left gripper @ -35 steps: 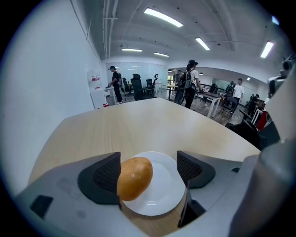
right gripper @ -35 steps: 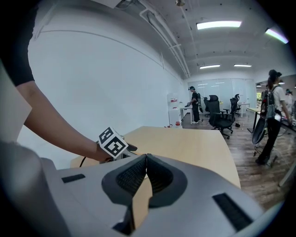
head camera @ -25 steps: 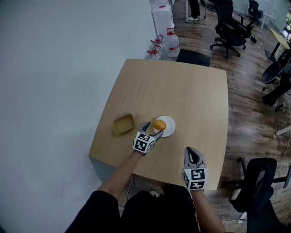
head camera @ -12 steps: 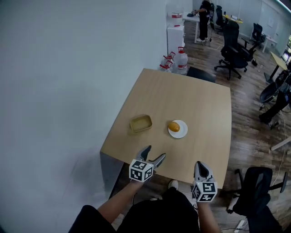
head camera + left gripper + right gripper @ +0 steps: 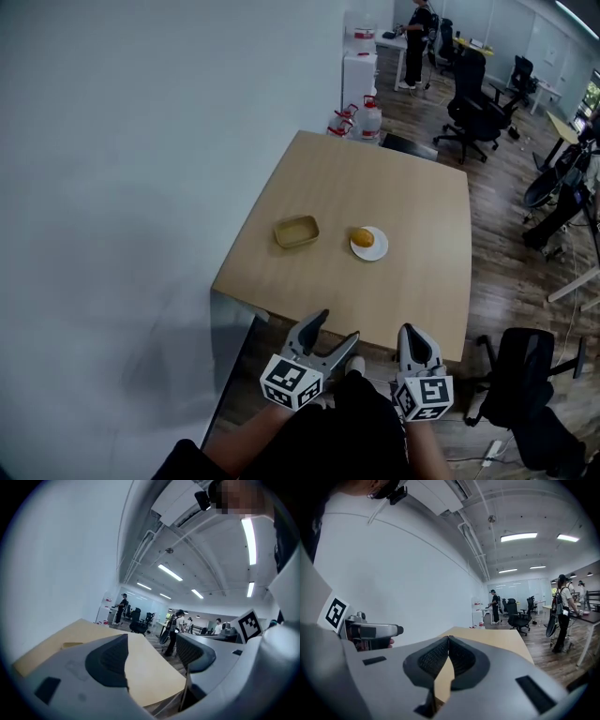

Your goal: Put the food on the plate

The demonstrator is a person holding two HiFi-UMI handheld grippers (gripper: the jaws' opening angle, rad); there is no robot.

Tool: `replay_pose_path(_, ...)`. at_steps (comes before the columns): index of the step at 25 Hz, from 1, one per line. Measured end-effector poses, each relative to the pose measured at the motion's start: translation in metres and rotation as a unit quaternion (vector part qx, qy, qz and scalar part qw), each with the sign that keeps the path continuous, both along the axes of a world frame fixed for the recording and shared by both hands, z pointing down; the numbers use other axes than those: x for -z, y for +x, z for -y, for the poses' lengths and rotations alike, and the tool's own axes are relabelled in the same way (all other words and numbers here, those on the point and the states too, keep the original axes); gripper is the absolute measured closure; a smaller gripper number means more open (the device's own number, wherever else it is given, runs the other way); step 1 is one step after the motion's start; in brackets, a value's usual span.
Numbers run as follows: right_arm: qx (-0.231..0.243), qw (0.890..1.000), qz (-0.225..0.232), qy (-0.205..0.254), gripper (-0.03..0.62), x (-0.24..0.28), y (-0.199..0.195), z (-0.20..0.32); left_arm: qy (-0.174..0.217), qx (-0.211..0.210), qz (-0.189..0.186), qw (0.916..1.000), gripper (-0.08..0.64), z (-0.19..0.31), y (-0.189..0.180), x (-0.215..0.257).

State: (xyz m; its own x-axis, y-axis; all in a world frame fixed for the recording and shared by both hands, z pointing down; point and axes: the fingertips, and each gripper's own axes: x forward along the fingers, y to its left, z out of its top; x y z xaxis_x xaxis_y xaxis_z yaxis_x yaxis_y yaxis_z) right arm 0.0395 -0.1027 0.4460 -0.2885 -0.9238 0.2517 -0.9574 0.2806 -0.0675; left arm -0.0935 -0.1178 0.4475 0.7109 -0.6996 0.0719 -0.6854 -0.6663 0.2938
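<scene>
Head view: food [image 5: 362,237] sits on plate [image 5: 375,251], on worktop [image 5: 412,187]. Tan tray [image 5: 296,232] near plate, on its left. Left hand-held gripper [image 5: 337,326] & right hand-held gripper [image 5: 410,331] both well apart from plate, on its near side.
Left gripper view: jaws wide apart, nothing btwn.
Right gripper view: jaws pressed together, nothing held.

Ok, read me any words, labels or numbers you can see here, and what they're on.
No text can be read in any view.
Cubes on the left gripper and right gripper: black-and-white square patterns, no words or numbers.
Jugs by the wall: any label is too small to read.
Plate, food, tray: no print visible.
</scene>
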Motion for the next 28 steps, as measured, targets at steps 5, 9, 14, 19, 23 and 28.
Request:
replay_pose_path(5,-0.002,1.000,0.004,0.003,0.532,0.006,-0.016,-0.031,-0.006,0.038,0.022,0.9990,0.488,-0.029,-0.017,-0.004)
replay_pose_path(9,-0.003,1.000,-0.013,0.013,0.532,0.010,-0.022,-0.047,-0.018,0.039,0.033,0.9986,0.538,-0.046,-0.018,-0.014)
replay_pose_path(14,-0.015,1.000,-0.018,0.011,0.532,0.008,-0.016,-0.051,-0.020,0.026,0.043,0.9985,0.540,-0.051,-0.004,-0.021)
replay_pose_path(19,-0.027,0.999,-0.022,0.009,0.532,0.006,-0.009,-0.051,-0.014,0.018,0.046,0.9987,0.540,-0.044,0.000,-0.015)
replay_pose_path(23,-0.031,0.999,-0.035,0.018,0.532,0.011,-0.007,-0.050,-0.011,0.021,0.054,0.9982,0.540,-0.041,-0.002,-0.017)
replay_pose_path(28,-0.028,0.998,-0.046,0.023,0.532,0.011,-0.007,-0.049,-0.008,0.026,0.056,0.9981,0.540,-0.040,-0.007,-0.017)
